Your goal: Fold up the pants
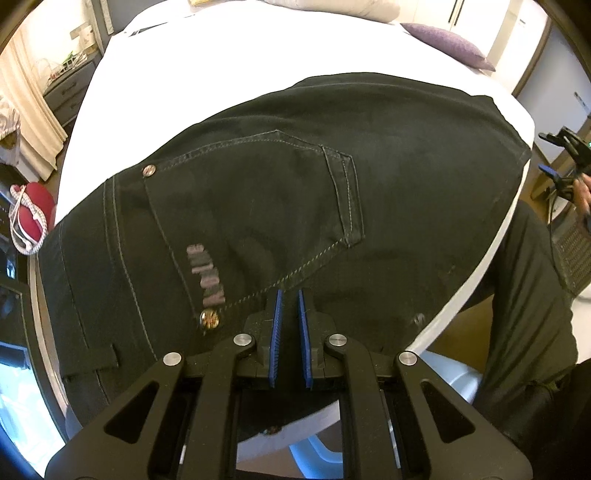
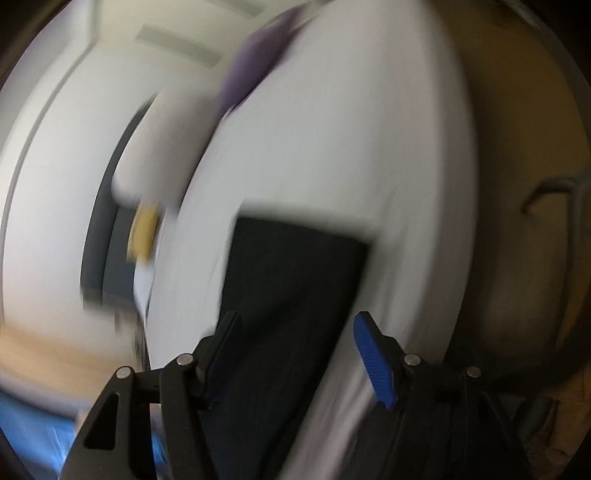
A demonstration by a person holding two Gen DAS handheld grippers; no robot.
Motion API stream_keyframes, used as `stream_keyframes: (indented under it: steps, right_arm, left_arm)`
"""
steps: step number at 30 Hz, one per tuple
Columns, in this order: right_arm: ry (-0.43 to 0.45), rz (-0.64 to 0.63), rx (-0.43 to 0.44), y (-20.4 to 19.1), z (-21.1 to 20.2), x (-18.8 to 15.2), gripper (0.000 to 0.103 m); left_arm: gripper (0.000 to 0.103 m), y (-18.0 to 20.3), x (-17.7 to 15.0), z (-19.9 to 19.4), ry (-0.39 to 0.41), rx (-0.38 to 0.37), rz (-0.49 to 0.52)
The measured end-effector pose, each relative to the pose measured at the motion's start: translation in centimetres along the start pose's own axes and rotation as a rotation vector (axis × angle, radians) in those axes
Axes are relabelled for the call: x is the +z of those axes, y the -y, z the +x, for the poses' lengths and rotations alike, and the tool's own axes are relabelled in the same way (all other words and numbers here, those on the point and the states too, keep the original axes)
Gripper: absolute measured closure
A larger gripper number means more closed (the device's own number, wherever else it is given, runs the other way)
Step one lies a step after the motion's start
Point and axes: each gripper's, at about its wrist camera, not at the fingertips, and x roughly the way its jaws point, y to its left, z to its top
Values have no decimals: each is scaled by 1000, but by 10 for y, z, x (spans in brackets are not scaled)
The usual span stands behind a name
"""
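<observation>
Keeping your left gripper pressed together over the black jeans, re-aim your spread right gripper — empty, blurred — at the folded leg.

White bed carries black pants spread flat at centre; purple cushion at 1 o'clock; beige pillow at 12 o'clock.

Left wrist view sharp, evenly bright; right wrist view motion-blurred; fisheye-warped, dark edges.
</observation>
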Motion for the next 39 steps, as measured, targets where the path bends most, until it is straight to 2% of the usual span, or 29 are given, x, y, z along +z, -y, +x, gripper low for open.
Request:
stream_keyframes:
  steps: [1, 2, 4, 5, 7, 12, 19, 28, 30, 32, 33, 36, 39]
  right_arm:
    - [-72, -3, 55, -10, 7, -16, 37]
    - [-139, 1, 99, -17, 16, -30, 43]
    - [-235, 17, 123, -25, 33, -58, 50]
    - [-285, 31, 143, -29, 42, -72, 50]
    - [-367, 50, 169, -35, 58, -95, 55]
    - [-499, 60, 203, -50, 82, -134, 56]
    - [-594, 50, 151, -59, 100, -159, 56]
    - [-678, 36, 220, -77, 131, -187, 56]
    - [-682, 40, 231, -77, 136, -189, 61]
    - [-696, 43, 229, -75, 142, -191, 87]
    - [-697, 43, 224, -73, 143, -192, 93]
    - [-684, -3, 206, -73, 136, -195, 97]
    - [-674, 11, 195, -63, 130, -199, 99]
  left_arm:
    - [94, -1, -1, 1, 1, -4, -4]
    - [94, -2, -2, 1, 2, -6, -6]
    - [94, -1, -1, 1, 3, -4, -2]
    - [94, 0, -1, 1, 5, -1, -1]
    - [94, -2, -7, 0, 8, 0, -1]
    - [94, -4, -9, -3, 10, -10, -6]
    - [94, -5, -7, -1, 13, -20, -15]
    - [94, -7, -8, -2, 15, -24, -21]
    - [94, -7, -8, -2, 16, -25, -21]
    - [94, -7, -8, -2, 17, -26, -22]
    - [94, -8, -8, -2, 17, -26, -21]
    - [94, -7, -8, -2, 14, -26, -17]
    - [94, -8, -9, -4, 5, -29, -8]
